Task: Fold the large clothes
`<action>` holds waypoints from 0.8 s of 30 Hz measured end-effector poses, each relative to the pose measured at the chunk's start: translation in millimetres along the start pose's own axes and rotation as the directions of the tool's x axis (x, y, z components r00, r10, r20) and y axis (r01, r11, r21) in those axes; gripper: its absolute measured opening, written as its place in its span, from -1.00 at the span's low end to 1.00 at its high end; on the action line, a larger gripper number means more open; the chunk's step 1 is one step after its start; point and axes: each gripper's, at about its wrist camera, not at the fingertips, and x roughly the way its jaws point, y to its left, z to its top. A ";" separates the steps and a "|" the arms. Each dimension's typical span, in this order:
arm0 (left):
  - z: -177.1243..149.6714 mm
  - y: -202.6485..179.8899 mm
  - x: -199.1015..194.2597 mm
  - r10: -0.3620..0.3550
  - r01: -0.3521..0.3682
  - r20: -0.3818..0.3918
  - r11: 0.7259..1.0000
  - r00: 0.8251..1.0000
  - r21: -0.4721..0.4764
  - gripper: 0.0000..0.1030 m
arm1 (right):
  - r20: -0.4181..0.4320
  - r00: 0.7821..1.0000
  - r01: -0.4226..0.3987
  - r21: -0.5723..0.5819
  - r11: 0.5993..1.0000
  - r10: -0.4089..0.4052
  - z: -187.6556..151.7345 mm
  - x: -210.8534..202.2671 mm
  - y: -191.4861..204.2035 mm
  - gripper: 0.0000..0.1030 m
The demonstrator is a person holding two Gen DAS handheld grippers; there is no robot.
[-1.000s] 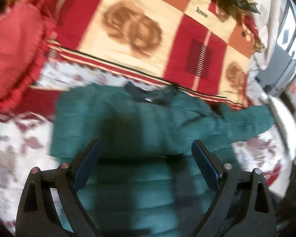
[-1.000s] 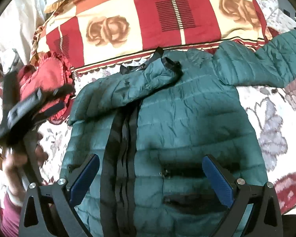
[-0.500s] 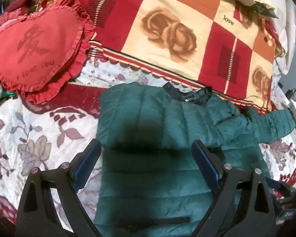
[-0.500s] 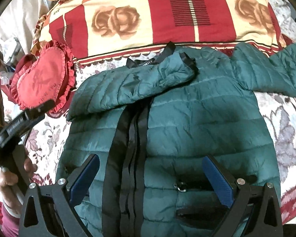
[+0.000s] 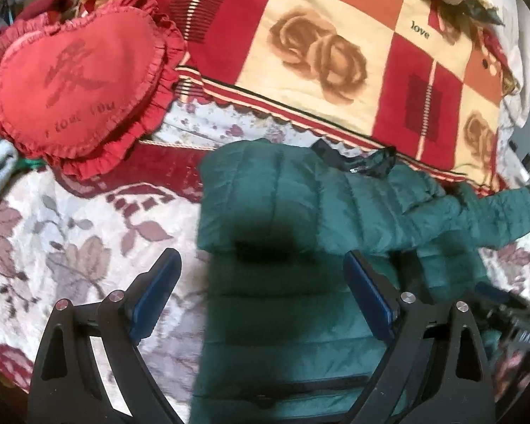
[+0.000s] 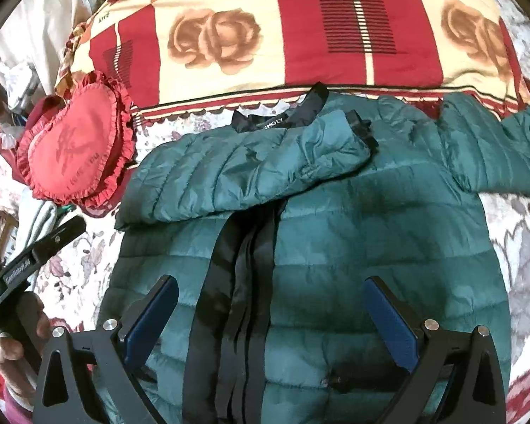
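Both of my grippers hang with fingers spread wide and nothing between them, the left gripper [image 5: 261,282] above the jacket's left edge and the right gripper [image 6: 270,305] above its black zipper band [image 6: 236,275]. The green puffer jacket [image 6: 353,247] lies front-up on the floral bedspread [image 5: 70,247], one sleeve [image 6: 236,173] folded across the chest, the other sleeve [image 6: 494,141] stretched outward. A red heart pillow [image 5: 74,84] rests beside the jacket's shoulder, near the checkered rose blanket [image 6: 300,28].
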 end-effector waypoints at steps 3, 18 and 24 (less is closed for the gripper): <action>-1.1 11.6 -0.6 -0.009 0.009 0.000 1.000 1.000 -0.026 0.81 | -0.005 0.999 -0.033 0.082 0.996 0.033 12.5 5.7 -13.8 1.00; -5.7 62.8 20.8 0.001 -0.010 -0.052 0.985 0.999 -0.173 0.81 | 0.011 0.992 -0.123 0.320 0.939 0.126 72.9 76.4 -46.4 0.39; 7.2 70.7 25.6 0.021 -0.029 -0.044 0.980 0.999 -0.195 0.80 | 0.065 0.995 -0.087 0.209 0.974 0.075 89.3 64.7 -40.3 -0.57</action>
